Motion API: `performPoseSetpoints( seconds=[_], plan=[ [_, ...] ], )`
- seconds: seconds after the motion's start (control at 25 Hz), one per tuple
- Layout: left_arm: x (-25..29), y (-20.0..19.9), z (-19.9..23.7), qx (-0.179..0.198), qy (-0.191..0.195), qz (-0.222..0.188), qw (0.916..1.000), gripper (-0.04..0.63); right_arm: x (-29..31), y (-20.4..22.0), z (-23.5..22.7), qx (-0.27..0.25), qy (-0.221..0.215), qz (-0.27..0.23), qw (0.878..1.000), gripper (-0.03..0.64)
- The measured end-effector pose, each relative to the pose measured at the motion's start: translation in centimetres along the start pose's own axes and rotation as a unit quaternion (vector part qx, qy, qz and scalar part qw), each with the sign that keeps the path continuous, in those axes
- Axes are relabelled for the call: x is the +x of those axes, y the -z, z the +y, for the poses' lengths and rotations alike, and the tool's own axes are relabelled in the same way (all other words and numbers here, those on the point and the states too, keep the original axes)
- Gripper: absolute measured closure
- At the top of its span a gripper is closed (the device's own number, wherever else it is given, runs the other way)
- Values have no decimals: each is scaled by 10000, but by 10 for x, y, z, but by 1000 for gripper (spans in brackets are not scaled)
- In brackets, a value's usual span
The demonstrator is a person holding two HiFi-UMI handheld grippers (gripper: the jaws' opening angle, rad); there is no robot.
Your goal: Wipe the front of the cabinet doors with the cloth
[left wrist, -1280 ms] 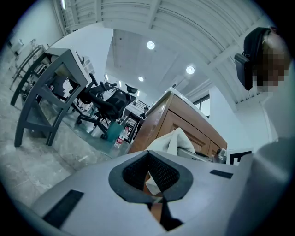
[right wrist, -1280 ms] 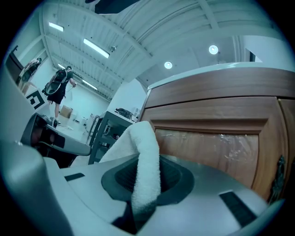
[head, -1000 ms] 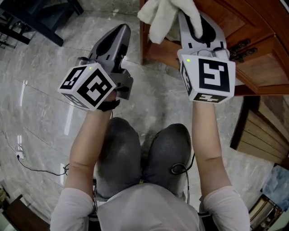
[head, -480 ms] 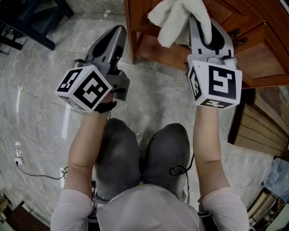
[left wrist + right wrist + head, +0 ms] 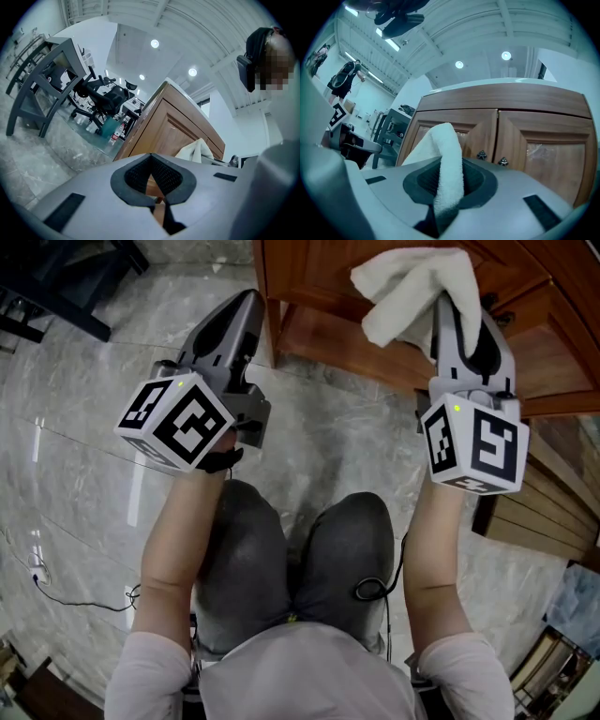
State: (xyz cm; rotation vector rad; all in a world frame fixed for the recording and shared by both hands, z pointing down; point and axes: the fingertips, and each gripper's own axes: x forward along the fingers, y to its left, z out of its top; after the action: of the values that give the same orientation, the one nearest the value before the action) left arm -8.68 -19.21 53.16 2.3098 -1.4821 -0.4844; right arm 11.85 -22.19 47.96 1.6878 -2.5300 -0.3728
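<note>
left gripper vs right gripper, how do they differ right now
The right gripper is shut on the white cloth; the left gripper is shut on nothing. The right gripper faces the wooden cabinet doors head-on; the left gripper hangs off to the side, over the marble floor. Both are grey and point forward.

A grey marbled floor [image 5: 347,442] spreads beneath both pairs of jaws. Ahead of the right gripper [image 5: 450,310] jaws a wooden cabinet [image 5: 319,277] stands on it, its corner just right of the left gripper [image 5: 246,304] jaws. Farther ahead and left of the left jaws stand a dark frame table [image 5: 56,259], black office chairs [image 5: 105,99], a teal bin [image 5: 108,127] and a bottle [image 5: 116,136]. Behind the left jaws lie a thin cable [image 5: 89,594] and a white plug [image 5: 39,554].
</note>
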Motion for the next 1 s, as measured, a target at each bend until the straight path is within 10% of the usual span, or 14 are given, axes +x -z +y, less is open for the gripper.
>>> performPoseSetpoints(
  seconds=[0.44, 1.0],
  plan=[
    [7, -5, 4, -7, 24, 35, 10000, 578, -16, -3, -21, 208, 265, -77, 9994, 535],
    [-25, -5, 60, -35, -405, -77, 9991, 578, 30, 9, 150, 436, -1507, -204, 9874, 535]
  ],
)
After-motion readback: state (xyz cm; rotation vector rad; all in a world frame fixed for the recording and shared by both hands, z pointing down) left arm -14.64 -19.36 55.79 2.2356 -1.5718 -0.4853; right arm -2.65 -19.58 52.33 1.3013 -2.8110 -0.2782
